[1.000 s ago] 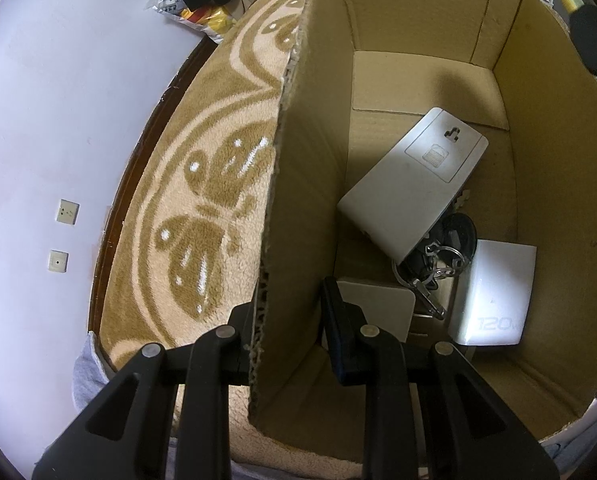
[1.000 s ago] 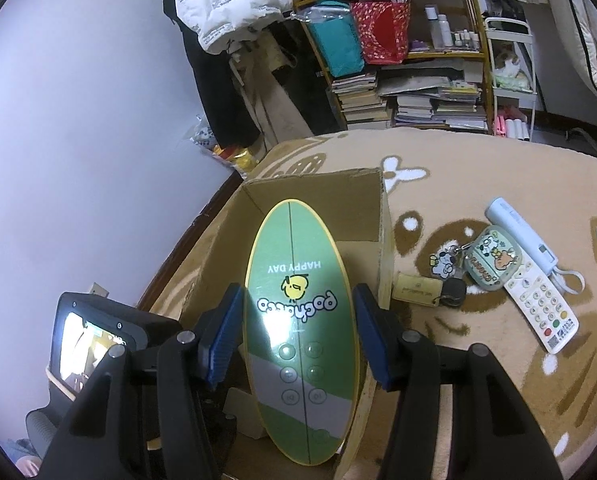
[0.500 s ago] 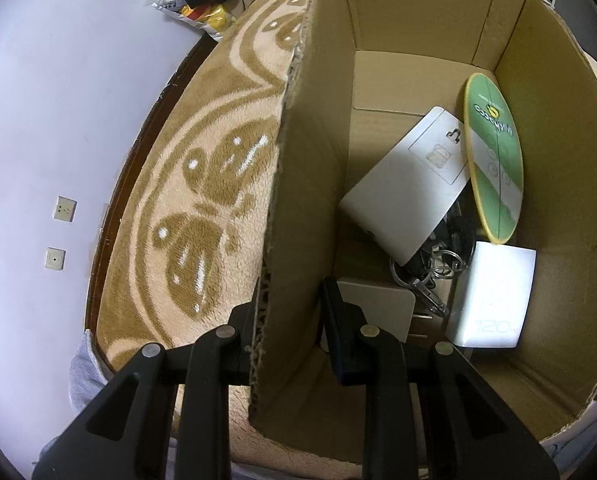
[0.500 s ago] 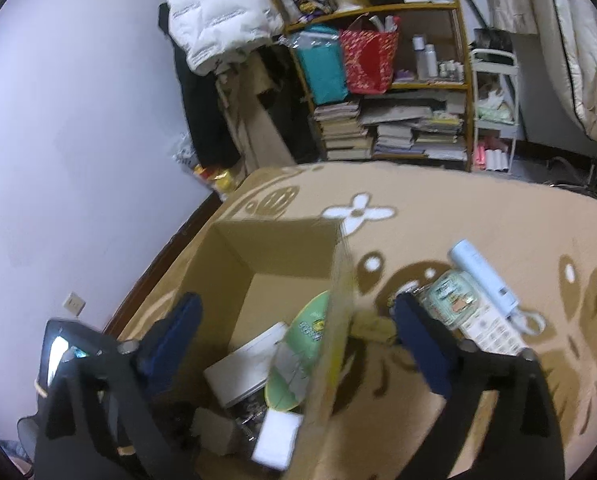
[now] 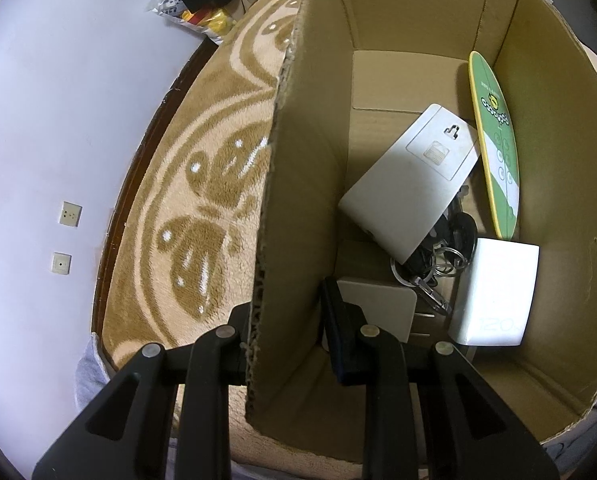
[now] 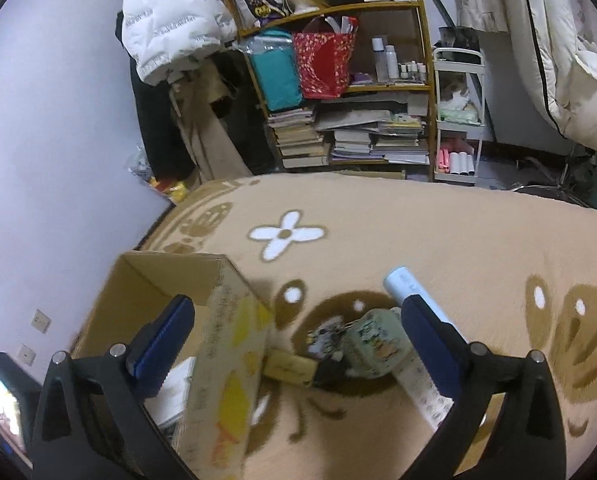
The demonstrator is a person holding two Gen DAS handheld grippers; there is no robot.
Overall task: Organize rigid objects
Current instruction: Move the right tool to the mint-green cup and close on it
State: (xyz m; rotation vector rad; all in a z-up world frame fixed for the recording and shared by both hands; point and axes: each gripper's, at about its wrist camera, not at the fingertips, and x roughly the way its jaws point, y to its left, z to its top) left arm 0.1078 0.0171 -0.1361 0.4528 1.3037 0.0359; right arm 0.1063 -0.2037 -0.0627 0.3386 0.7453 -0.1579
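My left gripper (image 5: 286, 316) is shut on the near wall of the cardboard box (image 5: 298, 184), one finger inside and one outside. In the box lie a green oval remote (image 5: 496, 152) leaning on the right wall, a flat white device (image 5: 410, 184), a bunch of keys (image 5: 434, 268), a white block (image 5: 494, 296) and a small white square (image 5: 378, 304). My right gripper (image 6: 298, 336) is open and empty above the blanket, beside the box (image 6: 218, 344). Between its fingers on the blanket lie a tan tag (image 6: 288, 366), a cartoon keychain case (image 6: 374, 342) and a white remote (image 6: 422, 384).
A brown patterned blanket (image 6: 378, 232) covers the surface under the box. A cluttered bookshelf (image 6: 350, 92) with stacked books, a white jacket (image 6: 170, 16) and a small white cart (image 6: 458, 120) stand at the back. A pale wall (image 5: 38, 120) with sockets runs on the left.
My right gripper let the green oval remote go into the box, opened wide, and pulled up and to the right over the blanket. The left gripper kept its hold on the box wall.
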